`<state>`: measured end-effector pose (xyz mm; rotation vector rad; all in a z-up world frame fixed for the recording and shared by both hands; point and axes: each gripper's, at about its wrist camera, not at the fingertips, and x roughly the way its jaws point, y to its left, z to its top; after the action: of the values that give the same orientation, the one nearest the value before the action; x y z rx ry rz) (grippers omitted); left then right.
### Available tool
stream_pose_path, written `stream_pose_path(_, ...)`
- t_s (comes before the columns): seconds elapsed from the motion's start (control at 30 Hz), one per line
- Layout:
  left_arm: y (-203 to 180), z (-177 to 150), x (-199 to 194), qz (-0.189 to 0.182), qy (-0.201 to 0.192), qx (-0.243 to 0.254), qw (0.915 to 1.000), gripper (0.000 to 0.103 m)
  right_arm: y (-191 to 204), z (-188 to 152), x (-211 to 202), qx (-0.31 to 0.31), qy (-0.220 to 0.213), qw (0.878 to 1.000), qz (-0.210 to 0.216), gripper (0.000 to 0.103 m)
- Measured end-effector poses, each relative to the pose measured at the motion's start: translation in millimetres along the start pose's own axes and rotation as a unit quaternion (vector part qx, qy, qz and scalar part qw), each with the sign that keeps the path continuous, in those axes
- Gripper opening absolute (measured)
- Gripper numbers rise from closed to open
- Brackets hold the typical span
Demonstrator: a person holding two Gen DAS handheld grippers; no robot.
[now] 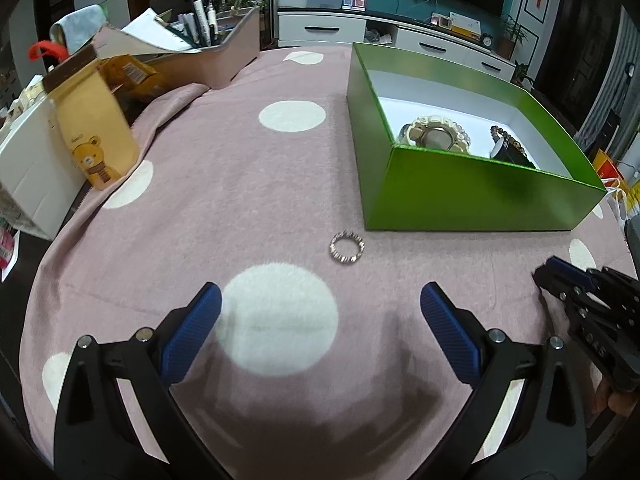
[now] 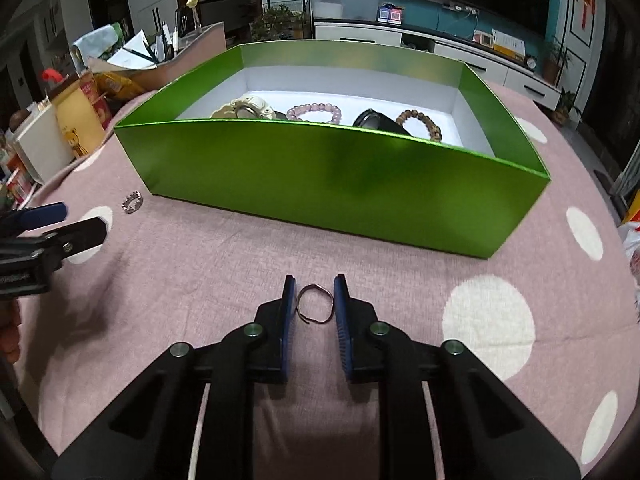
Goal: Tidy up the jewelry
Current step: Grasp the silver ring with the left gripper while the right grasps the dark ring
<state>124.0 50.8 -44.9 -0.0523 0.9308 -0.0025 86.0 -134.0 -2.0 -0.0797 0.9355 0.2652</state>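
Observation:
A green box with a white inside stands on the pink dotted cloth. It holds a cream bracelet, a pink bead bracelet, a black item and a brown bead bracelet. A small silver crown ring lies on the cloth left of the box. My left gripper is open, short of that ring. My right gripper is shut on a thin wire ring, low over the cloth in front of the box. The right gripper also shows in the left wrist view.
A paper bag with a bear, a white box and a pink tray with pens crowd the left side. A white TV cabinet stands behind the table. The table edge runs close on the right.

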Motion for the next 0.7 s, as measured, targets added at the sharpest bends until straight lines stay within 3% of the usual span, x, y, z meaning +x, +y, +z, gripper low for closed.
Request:
stream_pose_path(0.1, -5.0, 7.0, 7.9, 0.002, -0.001, 0.009, 1.0, 0.095, -5.2, -3.7, -3.3, 0.013, -0.001, 1.0, 0.007, 0.019)
stream_pose_path(0.27, -15.0, 12.7, 27.7, 0.01, 0.012, 0.029, 0.9995, 0.068, -11.1, -6.6, -6.7, 0.026, -0.003, 1.0, 0.013, 0.019)
stream_pose_path(0.5, -14.6, 10.4, 28.7, 0.001, -0.005, 0.034, 0.9994, 0.053, -16.7, -7.5, -10.2, 0.035, -0.01, 0.999, 0.022, 0.019)
stream_pose_path(0.57, -12.7, 10.9, 27.8, 0.0, -0.009, 0.032, 0.9995, 0.036, -16.6, -7.8, -10.9, 0.036, -0.012, 0.999, 0.024, 0.019)
stream_pose_path(0.67, -12.4, 10.1, 26.5, -0.002, -0.009, 0.03, 0.9995, 0.021, -17.9, -9.4, -11.5, 0.039, -0.013, 0.999, 0.025, 0.019)
stream_pose_path(0.7, -12.3, 9.5, 25.8, -0.002, -0.009, 0.029, 0.9995, 0.021, -18.1, -9.7, -11.8, 0.039, -0.013, 0.999, 0.024, 0.019)
